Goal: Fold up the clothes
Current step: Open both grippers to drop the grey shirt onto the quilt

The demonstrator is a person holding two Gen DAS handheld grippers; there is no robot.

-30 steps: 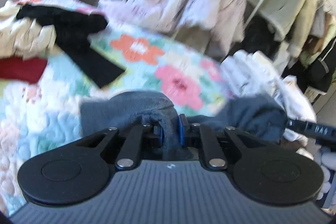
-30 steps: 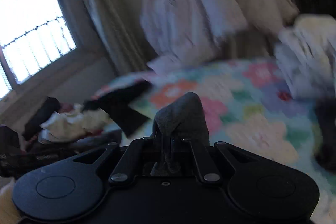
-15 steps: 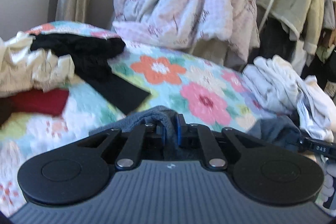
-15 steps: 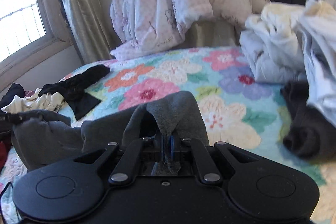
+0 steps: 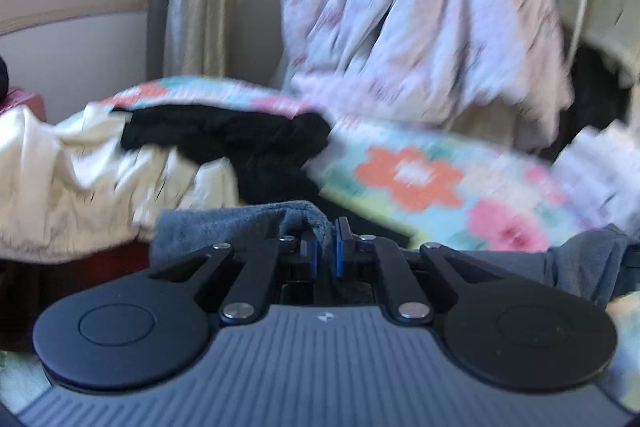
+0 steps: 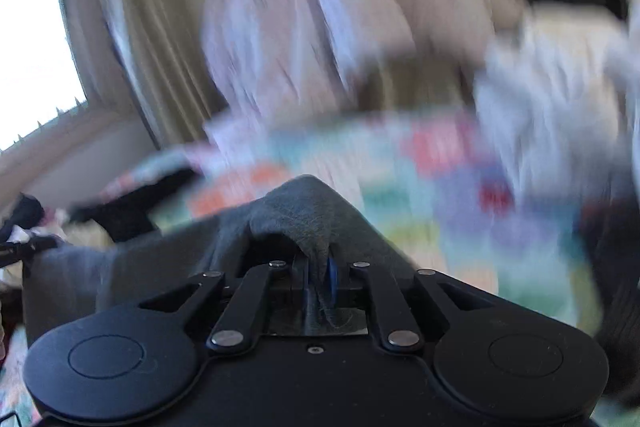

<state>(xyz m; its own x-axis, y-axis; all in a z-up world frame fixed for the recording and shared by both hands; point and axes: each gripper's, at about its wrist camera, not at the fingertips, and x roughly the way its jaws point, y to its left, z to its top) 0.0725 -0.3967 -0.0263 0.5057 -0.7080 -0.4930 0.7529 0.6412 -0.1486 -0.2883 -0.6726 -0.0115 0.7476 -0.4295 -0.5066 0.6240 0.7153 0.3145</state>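
Floral bedding (image 5: 432, 179) fills the left wrist view, where our left gripper (image 5: 327, 241) has its jaws clenched on one edge of the grey garment (image 5: 240, 223). From the right wrist view, our right gripper (image 6: 320, 281) pinches another bunch of it above the bed; we should keep both grips firm and the cloth stretched level between them before laying it flat.
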